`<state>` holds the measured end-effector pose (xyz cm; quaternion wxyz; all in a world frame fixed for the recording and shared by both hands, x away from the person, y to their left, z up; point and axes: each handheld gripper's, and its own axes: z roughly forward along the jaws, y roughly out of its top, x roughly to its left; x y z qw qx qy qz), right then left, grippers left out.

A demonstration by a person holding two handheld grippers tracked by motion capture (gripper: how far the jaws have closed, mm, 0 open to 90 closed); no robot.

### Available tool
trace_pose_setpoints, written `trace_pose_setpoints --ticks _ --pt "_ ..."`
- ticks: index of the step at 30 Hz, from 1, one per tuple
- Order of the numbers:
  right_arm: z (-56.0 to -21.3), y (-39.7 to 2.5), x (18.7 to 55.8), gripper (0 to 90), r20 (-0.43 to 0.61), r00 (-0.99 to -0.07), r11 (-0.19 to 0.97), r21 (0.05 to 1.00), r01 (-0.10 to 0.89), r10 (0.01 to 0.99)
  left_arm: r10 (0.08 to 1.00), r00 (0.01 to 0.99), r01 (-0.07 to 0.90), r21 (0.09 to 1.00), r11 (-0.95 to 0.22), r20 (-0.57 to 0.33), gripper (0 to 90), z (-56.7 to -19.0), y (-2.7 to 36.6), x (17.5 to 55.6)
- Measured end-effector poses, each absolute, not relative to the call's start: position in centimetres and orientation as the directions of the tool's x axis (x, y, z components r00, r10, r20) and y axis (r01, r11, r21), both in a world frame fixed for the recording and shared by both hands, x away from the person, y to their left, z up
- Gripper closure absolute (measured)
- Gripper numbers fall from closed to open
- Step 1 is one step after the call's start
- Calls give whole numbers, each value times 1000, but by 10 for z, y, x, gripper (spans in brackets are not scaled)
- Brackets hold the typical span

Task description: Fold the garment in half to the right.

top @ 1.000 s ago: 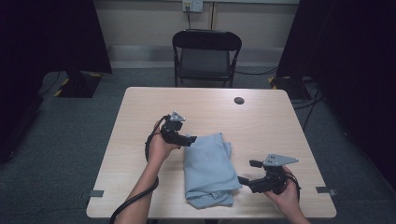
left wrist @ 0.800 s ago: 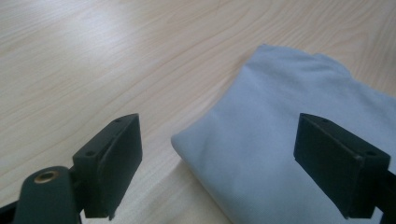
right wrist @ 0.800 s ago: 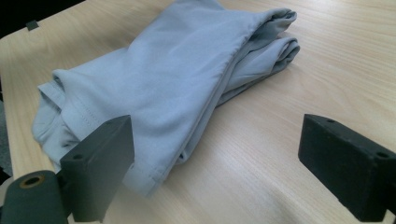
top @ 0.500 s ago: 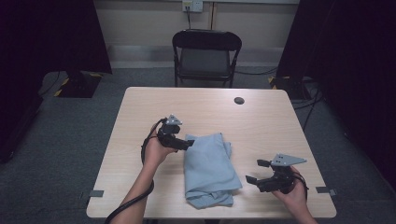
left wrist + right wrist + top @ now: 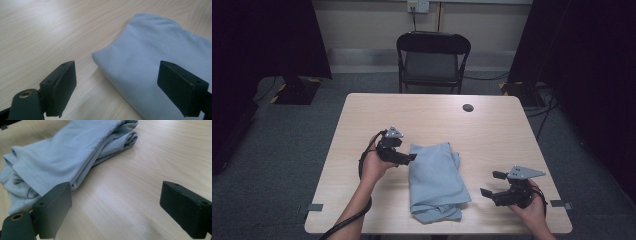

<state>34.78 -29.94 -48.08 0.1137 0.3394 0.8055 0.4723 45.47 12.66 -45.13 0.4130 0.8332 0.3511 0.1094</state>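
Note:
A folded pale blue cloth (image 5: 434, 180) lies on the light wooden table (image 5: 492, 130), toward the near edge. My left gripper (image 5: 409, 158) is held at the cloth's far left corner, open, its jaws wide apart over that corner of the cloth (image 5: 160, 62). My right gripper (image 5: 491, 184) hovers open to the right of the cloth, a short gap away, with bare table between its jaws. In the right gripper view the cloth (image 5: 67, 155) shows its loose hemmed layers at the left.
A small dark round object (image 5: 468, 107) lies on the table at the far right. A black folding chair (image 5: 432, 60) stands behind the table. Dark curtains hang on both sides.
My left gripper has shifted slightly left and toward me along the cloth's edge. My right gripper has drawn back to the right, away from the cloth.

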Motion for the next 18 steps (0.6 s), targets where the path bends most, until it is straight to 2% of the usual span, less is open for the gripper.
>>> trace_pose_setpoints --ticks 18 --pt "-484 -315 348 99 136 -732 321 834 448 668 672 733 492 766 -414 -107 154 -458 142 441"
